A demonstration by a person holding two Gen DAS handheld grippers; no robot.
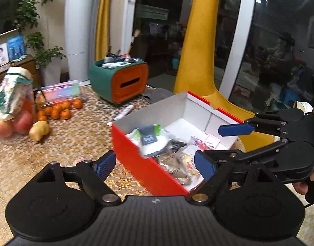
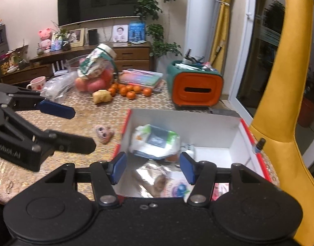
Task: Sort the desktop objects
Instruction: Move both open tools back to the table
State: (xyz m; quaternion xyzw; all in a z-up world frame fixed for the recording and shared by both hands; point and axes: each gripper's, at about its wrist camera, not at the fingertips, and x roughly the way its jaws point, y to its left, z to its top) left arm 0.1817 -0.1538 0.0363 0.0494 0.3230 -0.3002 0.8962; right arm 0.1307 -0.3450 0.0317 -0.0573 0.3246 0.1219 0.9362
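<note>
A gold-patterned worktop [image 2: 79, 121] carries a red cardboard box [image 1: 136, 153] of crinkly packets [image 2: 155, 141]. Left gripper [image 1: 155, 164] and right gripper [image 2: 153, 167] hover over it, fingers spread, empty. Far left lie tangerines [image 2: 128, 91]; a pink toy [image 2: 103, 133] sits beside the box.

Home living room: wall-mounted television [image 2: 103, 0], wooden sideboard [image 2: 132, 54] with framed photos [image 2: 120, 33], houseplant [image 2: 157, 20], fruit-laden table [image 2: 85, 110].
</note>
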